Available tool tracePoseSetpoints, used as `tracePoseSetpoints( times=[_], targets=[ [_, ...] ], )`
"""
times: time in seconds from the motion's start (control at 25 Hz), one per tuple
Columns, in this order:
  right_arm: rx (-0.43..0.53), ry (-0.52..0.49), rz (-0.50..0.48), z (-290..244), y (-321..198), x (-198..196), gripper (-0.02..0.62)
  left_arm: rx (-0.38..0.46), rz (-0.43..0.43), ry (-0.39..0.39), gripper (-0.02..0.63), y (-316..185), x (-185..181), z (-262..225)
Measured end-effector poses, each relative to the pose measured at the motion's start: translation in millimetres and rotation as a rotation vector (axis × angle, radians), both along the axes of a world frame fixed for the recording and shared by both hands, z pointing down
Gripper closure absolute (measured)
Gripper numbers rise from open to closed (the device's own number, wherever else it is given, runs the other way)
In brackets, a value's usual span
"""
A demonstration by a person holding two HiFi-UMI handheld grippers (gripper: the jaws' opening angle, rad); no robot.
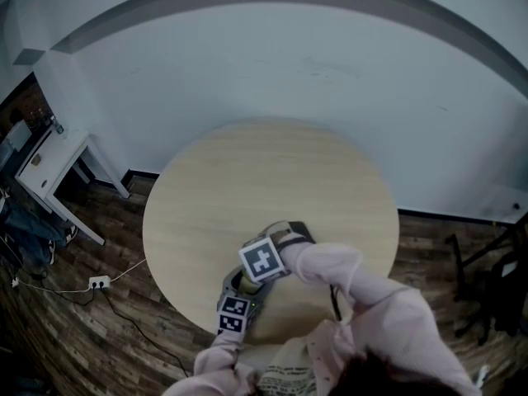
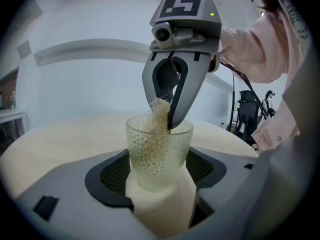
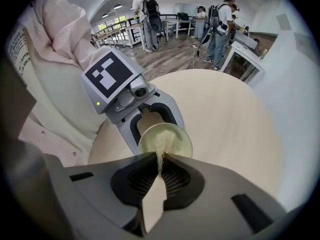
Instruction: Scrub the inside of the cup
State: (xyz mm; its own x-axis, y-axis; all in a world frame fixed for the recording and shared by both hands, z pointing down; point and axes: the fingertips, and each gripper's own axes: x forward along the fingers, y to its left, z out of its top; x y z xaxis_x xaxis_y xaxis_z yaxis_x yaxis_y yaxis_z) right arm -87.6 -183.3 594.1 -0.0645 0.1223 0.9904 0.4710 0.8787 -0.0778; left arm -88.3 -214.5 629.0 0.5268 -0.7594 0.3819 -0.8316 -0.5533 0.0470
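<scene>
Translucent dimpled cup clamped in left hand-held gripper; right hand-held gripper pinches pale mesh scrubber inside it.

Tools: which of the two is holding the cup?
The left tool: its jaws stand wide, gripping the dimpled wall of the cup. The right tool points down into the cup, pinching a pale mesh scrubber instead.

No text, label or number is legible.
</scene>
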Motion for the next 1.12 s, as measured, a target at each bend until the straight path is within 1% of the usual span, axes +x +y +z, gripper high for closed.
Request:
tracePoseSetpoints(
  times=[0.12,0.24,0.28,0.44,0.6,1.12],
  targets=[
    [-0.012,0.014,0.055,-1,-6,1,0.577,0.000,0.000,-0.002,0.253,-1,0,0],
    [0.005,-0.016,0.082,6,-20,-11,0.577,-0.001,0.003,-0.004,0.253,-1,0,0],
    [-0.005,-0.015,0.092,7,-20,-12,0.577,-0.001,0.003,-0.004,0.253,-1,0,0],
    [-0.065,0.017,0.152,6,-14,-11,0.578,-0.001,0.002,-0.003,0.253,-1,0,0],
    [-0.125,0.024,0.222,5,-11,-12,0.578,0.000,0.002,-0.005,0.253,-1,-1,0],
    [-0.361,0.041,0.501,2,-1,-15,0.578,-0.001,0.007,-0.007,0.253,0,0,0]
  ],
)
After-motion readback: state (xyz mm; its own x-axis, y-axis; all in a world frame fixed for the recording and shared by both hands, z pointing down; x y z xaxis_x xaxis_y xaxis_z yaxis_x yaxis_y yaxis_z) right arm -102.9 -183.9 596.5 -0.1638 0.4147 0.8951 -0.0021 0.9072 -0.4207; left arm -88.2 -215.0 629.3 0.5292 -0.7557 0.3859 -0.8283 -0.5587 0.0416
